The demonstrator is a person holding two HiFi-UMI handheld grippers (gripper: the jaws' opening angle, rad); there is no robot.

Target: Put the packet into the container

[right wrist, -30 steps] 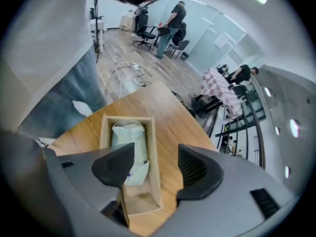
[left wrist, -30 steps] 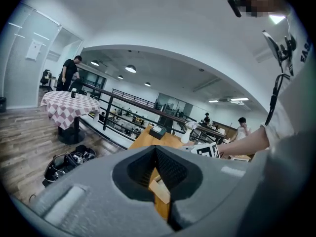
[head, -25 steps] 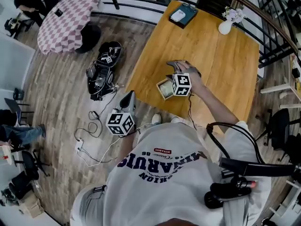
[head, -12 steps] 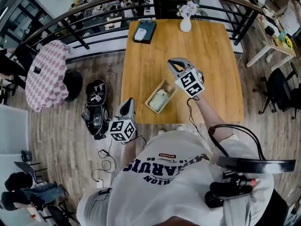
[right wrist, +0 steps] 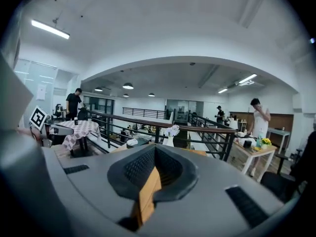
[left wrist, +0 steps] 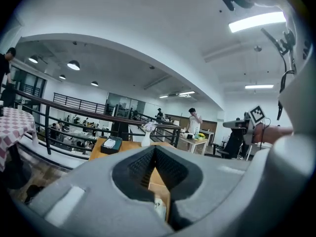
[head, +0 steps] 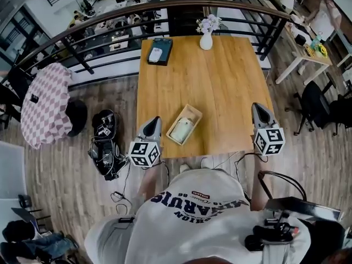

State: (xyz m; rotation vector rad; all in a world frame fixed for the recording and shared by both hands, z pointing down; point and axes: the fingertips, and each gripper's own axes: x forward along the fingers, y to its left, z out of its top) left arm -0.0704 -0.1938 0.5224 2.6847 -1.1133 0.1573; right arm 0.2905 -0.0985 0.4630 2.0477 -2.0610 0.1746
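Lot: left gripper and right gripper, each with jaws closed on nothing; packet in container.
The left gripper sits at 8 o'clock from the container, by the near-left corner of the table, not touching it; the right gripper is at 3 o'clock, off the near-right corner, well apart. The white packet lies inside the container, an open wooden box set askew near the table's front edge. Far edge: vase at 12 o'clock, dark box at 11 o'clock.
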